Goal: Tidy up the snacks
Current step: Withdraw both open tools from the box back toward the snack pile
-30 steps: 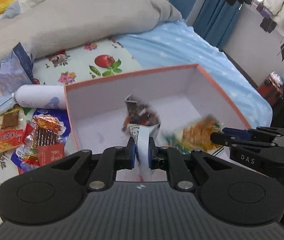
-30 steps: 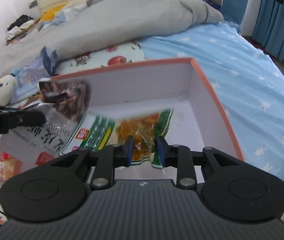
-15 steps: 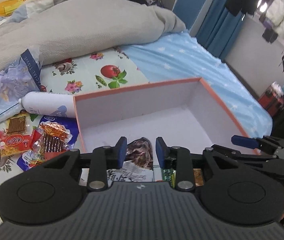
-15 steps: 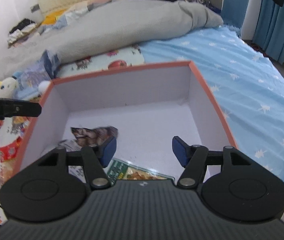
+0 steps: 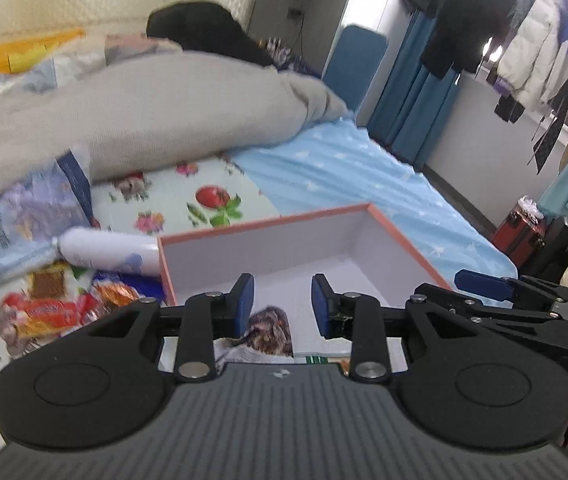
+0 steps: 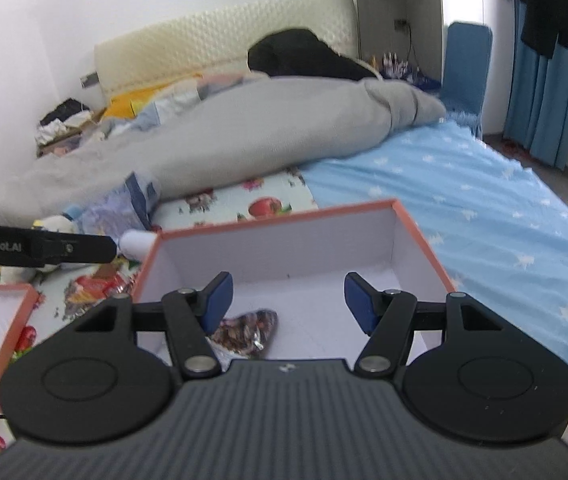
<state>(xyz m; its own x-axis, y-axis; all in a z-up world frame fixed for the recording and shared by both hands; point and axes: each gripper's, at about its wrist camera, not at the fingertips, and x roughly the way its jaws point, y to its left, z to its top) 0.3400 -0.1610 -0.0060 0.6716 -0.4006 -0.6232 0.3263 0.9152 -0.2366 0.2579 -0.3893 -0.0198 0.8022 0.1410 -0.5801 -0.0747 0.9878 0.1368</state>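
Release step reads complete: I hold left gripper (image 5: 282, 300) and right gripper (image 6: 288, 298) spread empty above box (image 6: 420, 236); next, loose snacks (image 5: 53, 312) need picking

My left wrist camera looks forward along its fingers, low and close above the near edge of the box (image 5: 275, 240) on the bed (image 5: 344, 168), facing the headboard. My right wrist camera sits just beside it, aimed the same way. Both views share the box (image 6: 284, 248), the grey duvet (image 6: 263, 128) and the blue curtains (image 6: 540, 92).
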